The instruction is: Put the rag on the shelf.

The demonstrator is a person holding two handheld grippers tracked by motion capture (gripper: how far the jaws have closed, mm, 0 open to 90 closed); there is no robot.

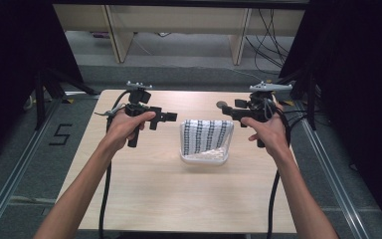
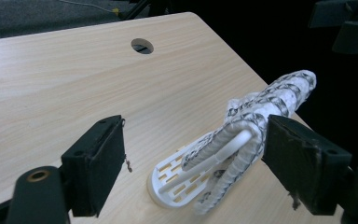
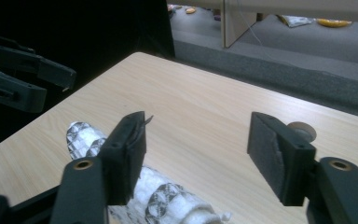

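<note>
Surface: a pale wooden table (image 1: 144, 199) with a round cable hole (image 2: 142, 45) near its far right corner.
Room: grey floor, dark curtains at both sides, wooden furniture legs beyond the far edge.
Cloth: a black-and-white patterned cloth (image 1: 206, 134) at the table's middle, draped over the basket's raised handle, its long axis running left to right.
Container: a white slotted basket (image 1: 204, 157) (partly covered by the cloth).
Left gripper (image 1: 171, 117): jaws wide apart, holding nothing, just left of the cloth.
Right gripper (image 1: 227, 110): jaws parted, empty, right of it.

Black-and-white patterned cloth (image 1: 206, 134) over a white basket (image 1: 204, 157).
</note>
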